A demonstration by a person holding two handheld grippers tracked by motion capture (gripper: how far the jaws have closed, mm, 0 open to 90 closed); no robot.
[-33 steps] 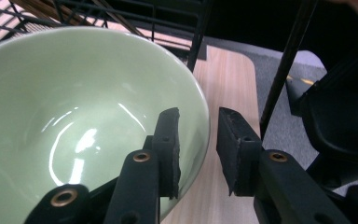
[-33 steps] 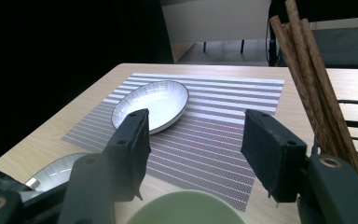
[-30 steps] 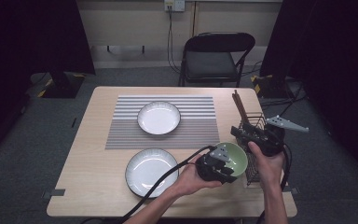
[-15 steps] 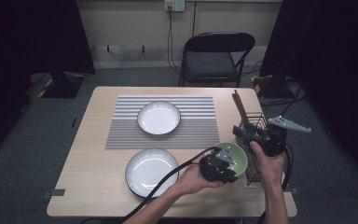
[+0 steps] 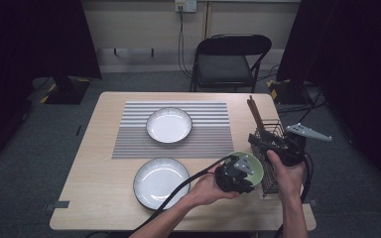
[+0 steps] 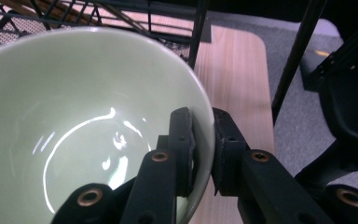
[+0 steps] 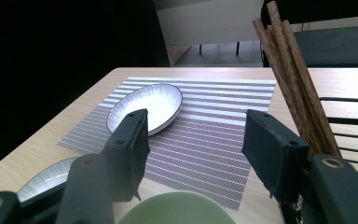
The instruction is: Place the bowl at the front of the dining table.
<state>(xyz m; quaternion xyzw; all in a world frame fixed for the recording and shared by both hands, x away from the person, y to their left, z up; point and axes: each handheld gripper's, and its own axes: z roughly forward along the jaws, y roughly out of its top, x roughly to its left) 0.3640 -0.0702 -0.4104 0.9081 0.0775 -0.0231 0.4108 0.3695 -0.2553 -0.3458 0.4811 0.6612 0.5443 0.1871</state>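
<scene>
A pale green bowl (image 5: 255,171) sits at the table's front right, just left of a black wire basket (image 5: 273,130). My left gripper (image 5: 239,171) is at the bowl's near rim. In the left gripper view its jaws have just been closing, and the left gripper (image 6: 203,116) now pinches the wall of the green bowl (image 6: 74,93), one pad inside and one outside. My right gripper (image 5: 257,140) hovers over the basket's near end. In the right gripper view the right gripper (image 7: 193,126) stands open with nothing between its jaws, and the green bowl's rim (image 7: 177,210) lies below.
Brown chopsticks (image 5: 255,116) stand in the basket's far end. A white plate (image 5: 169,125) rests on a striped mat (image 5: 203,141), and a second plate (image 5: 161,182) lies near the front edge. A black chair (image 5: 230,64) stands behind the table.
The left hand has edged slightly right at the bowl's rim. The bowl and the right gripper have kept their places.
</scene>
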